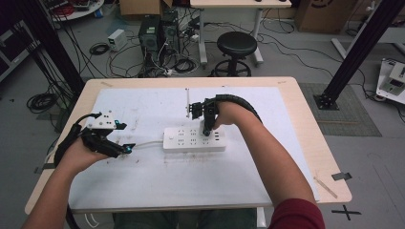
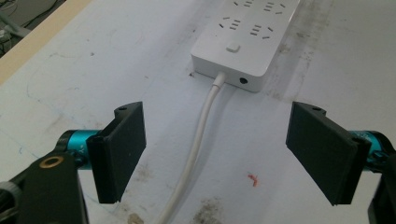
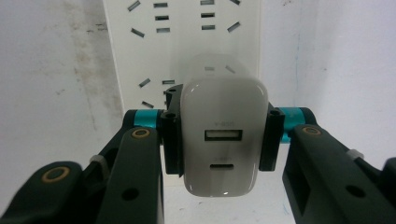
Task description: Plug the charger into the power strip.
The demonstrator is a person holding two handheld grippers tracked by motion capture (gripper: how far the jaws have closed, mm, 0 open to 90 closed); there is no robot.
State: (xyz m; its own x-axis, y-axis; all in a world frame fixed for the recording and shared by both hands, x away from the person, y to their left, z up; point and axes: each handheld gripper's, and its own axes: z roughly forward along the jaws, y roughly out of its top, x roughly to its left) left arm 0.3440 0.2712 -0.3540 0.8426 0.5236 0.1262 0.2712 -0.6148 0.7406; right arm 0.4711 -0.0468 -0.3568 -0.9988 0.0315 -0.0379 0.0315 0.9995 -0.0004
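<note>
High view: the power strip (image 1: 194, 139) is lying flat near the middle of the white mat (image 1: 143, 181) on the table (image 1: 305, 119), its long axis running left to right, its white cord (image 1: 147, 143) leaving the left end. The right gripper (image 1: 207, 130) is pointing down over the right part of the strip. The left gripper (image 1: 125, 148) is resting to the left of the strip, just beside the cord, aimed toward the strip.

Left gripper view: the left gripper (image 2: 219, 154) is holding its jaws wide apart with nothing clamped; the cord (image 2: 196, 154) is running between them without touching either pad. The strip (image 2: 245, 37) is lying ahead, its long axis receding up and to the right, its cord end facing the camera.

Right gripper view: the right gripper (image 3: 219, 140) is clamping a white charger (image 3: 224, 135) by its two sides. The charger's port face is pointing toward the camera, its opposite end toward the strip (image 3: 182, 42) below. Whether it is touching the strip cannot be determined.
</note>
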